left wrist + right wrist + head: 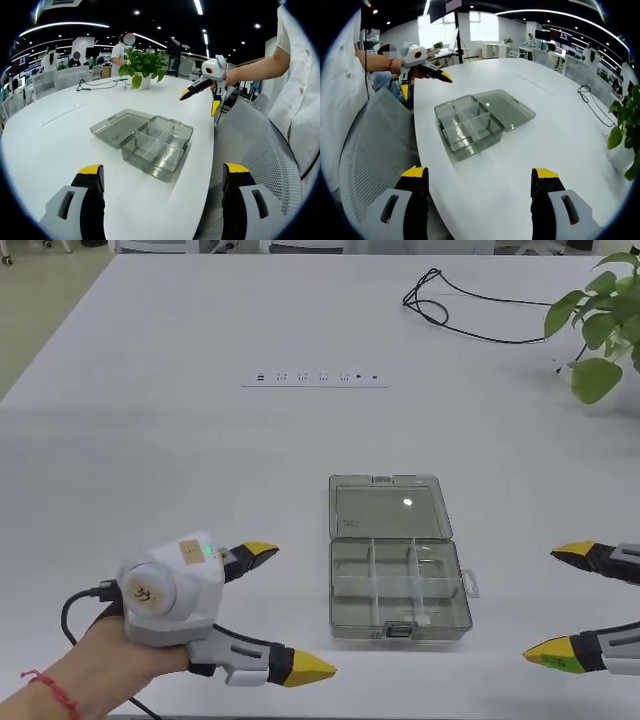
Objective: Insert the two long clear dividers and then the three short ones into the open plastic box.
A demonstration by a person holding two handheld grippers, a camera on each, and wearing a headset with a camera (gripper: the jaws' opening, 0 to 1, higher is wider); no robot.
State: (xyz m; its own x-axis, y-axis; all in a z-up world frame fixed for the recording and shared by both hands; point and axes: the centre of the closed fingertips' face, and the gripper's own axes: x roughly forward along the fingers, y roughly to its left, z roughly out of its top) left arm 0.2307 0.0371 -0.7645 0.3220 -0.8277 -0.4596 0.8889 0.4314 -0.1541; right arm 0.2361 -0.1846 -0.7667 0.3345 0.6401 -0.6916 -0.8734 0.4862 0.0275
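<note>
The clear grey plastic box (398, 592) lies open near the table's front edge, its lid (388, 508) flat behind it. Clear dividers (372, 570) stand inside the base and split it into several compartments. My left gripper (290, 612) hovers to the left of the box, open, with nothing between its yellow-tipped jaws. To the right of the box my right gripper (555, 602) is open too and holds nothing. In the left gripper view the box (150, 142) lies ahead of my left gripper (162, 172). The box (467, 125) lies likewise ahead of my right gripper (480, 174).
A white power strip (315, 378) lies mid-table, a black cable (450, 310) at the back right, and a leafy plant (600, 320) at the right edge. A mesh chair (375, 145) stands at the table's near side. People stand far off in the room.
</note>
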